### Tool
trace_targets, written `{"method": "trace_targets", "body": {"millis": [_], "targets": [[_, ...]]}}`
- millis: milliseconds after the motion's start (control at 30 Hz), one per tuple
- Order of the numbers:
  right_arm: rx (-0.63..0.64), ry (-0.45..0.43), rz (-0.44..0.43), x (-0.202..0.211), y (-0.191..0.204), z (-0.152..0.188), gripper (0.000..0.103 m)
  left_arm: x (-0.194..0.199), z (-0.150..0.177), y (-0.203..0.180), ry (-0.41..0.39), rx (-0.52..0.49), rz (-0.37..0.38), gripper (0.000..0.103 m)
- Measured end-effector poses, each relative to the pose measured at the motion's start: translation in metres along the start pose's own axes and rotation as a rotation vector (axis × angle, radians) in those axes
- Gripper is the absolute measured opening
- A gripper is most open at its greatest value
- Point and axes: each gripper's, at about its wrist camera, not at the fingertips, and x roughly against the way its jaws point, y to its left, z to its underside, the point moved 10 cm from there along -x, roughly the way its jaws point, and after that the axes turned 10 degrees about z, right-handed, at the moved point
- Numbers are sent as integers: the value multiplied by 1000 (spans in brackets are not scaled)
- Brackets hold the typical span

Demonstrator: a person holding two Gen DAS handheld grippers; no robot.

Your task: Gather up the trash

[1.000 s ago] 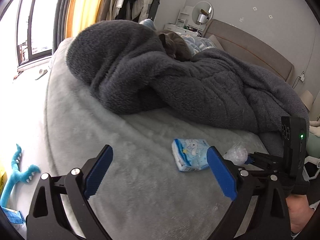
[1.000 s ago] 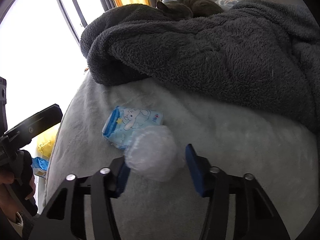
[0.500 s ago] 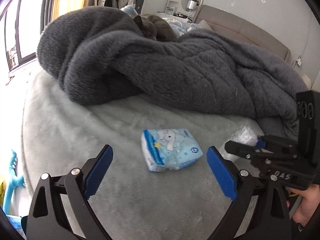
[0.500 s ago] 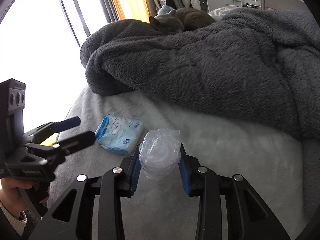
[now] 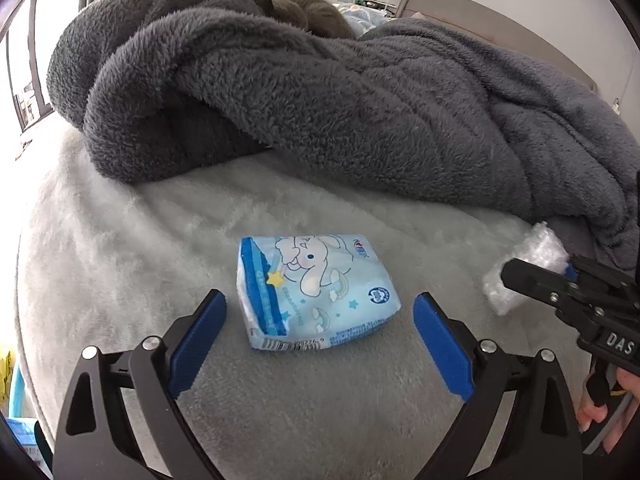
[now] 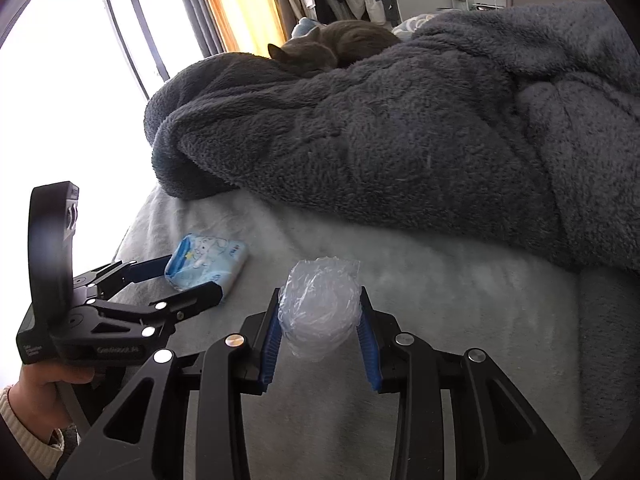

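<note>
So, progress report: 1 piece down, 1 to go, as far as I can see. My right hand-held gripper (image 6: pixel 320 334) has its blue pads squeezed on the crumpled ball of clear plastic wrap (image 6: pixel 319 312), and the ball is up off the pale grey fleece bed cover (image 6: pixel 460 300), so I'd call that one collected but not binned. It had just been closing in on the wrap.

Still left: the light blue tissue pack with the white cartoon bunny print (image 5: pixel 314 290). It's lying flat on the bed cover, and my left hand-held gripper (image 5: pixel 320 324) is spread wide with the pack just ahead, lined up in the gap between the fingers, nothing touching it. I can't see a bin or bag anywhere, so no idea where this stuff ends up.

The left wrist view gives me the pack head-on and only a sliver of the wrap at the right edge. The right wrist view shows the grip on the wrap properly, plus a grey cat (image 6: pixel 332 50) curled on the dark grey fluffy blanket (image 6: pixel 400 140).
</note>
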Motion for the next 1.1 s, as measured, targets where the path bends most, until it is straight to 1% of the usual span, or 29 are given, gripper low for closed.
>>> {"method": "trace_targets", "body": {"millis": [100, 233, 300, 400, 467, 533, 633, 733, 833, 900, 1100], "targets": [[2, 8, 0, -1, -4, 3, 35, -7, -2, 0, -1, 16, -6, 96], [17, 22, 1, -1, -11, 11, 35, -17, -5, -1, 6, 18, -37, 95], [17, 28, -8, 1, -14, 14, 35, -23, -5, -1, 13, 12, -57, 93], [16, 26, -18, 6, -16, 15, 35, -27, -6, 0, 18, 7, -89, 87], [22, 25, -19, 8, -18, 17, 35, -27, -6, 2, 12, 3, -114, 82], [22, 31, -19, 9, -19, 21, 35, -26, -6, 1, 5, -7, -121, 78], [17, 35, -24, 12, -20, 23, 35, -22, -8, -1, -18, -10, -103, 75], [12, 26, -27, 19, -20, 22, 35, -9, -8, -1, -50, 7, -51, 73], [11, 15, -32, 27, -16, 23, 35, 3, -5, -1, -62, 16, -16, 72], [14, 13, -37, 31, -12, 25, 35, 9, -1, -3, -62, 8, -9, 72], [29, 2, -49, 44, 4, 31, 35, 34, 13, -18, -76, -62, -2, 71]]}}
